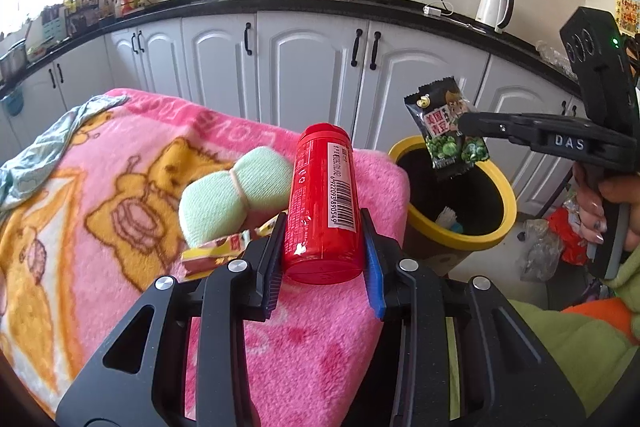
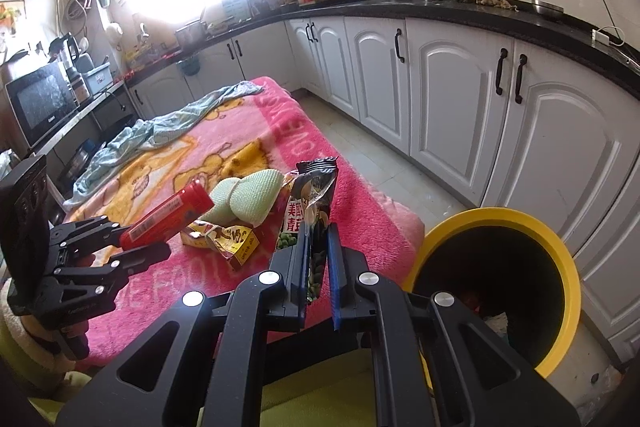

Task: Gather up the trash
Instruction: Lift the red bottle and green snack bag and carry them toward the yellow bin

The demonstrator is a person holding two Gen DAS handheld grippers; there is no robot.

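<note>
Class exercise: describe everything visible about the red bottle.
The red bottle is a glossy plastic cylinder with a white barcode label along its side and a flat base toward the left wrist camera. The left gripper is shut on its lower half, holding it tilted above the pink blanket, touching nothing else.

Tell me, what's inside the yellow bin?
The yellow bin has a dark inside. Something white and blue shows in the left wrist view; its bottom is too dark to see.
</note>
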